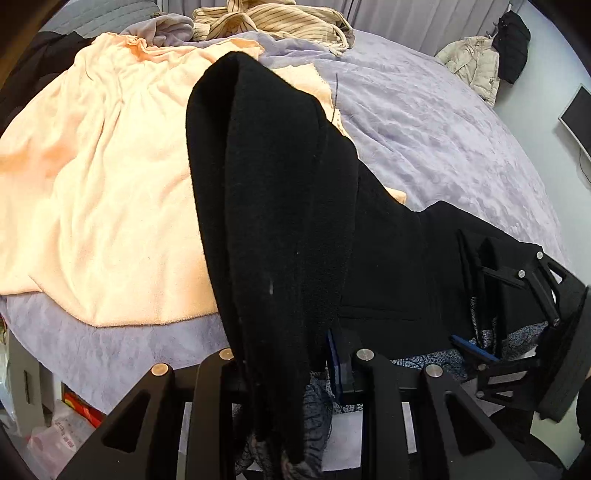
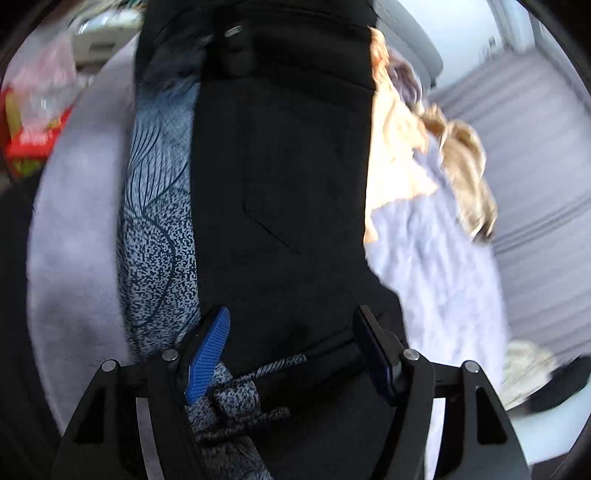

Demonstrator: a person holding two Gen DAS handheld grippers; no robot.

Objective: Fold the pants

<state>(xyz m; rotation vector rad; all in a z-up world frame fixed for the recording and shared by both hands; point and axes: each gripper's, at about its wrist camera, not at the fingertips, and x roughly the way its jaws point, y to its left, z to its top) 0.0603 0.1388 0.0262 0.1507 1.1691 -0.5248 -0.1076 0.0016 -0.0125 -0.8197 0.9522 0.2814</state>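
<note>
Black pants [image 1: 280,192] with a blue-and-white patterned lining [image 2: 159,229] lie on the lavender bed cover. In the left wrist view a folded black leg rises from between my left gripper's fingers [image 1: 288,373], which are shut on the pants. My right gripper [image 1: 476,332] shows at the lower right of that view, at the waistband edge. In the right wrist view the right gripper [image 2: 291,350] has its blue pads [image 2: 207,354] spread apart around the black waist fabric and a speckled drawstring [image 2: 273,369]; it is open.
A peach towel [image 1: 96,177] lies left of the pants on the lavender cover [image 1: 424,122]. Striped beige clothes [image 1: 266,18] lie at the far end. A jacket [image 1: 476,66] hangs at the right. Packets [image 1: 62,424] sit beside the bed.
</note>
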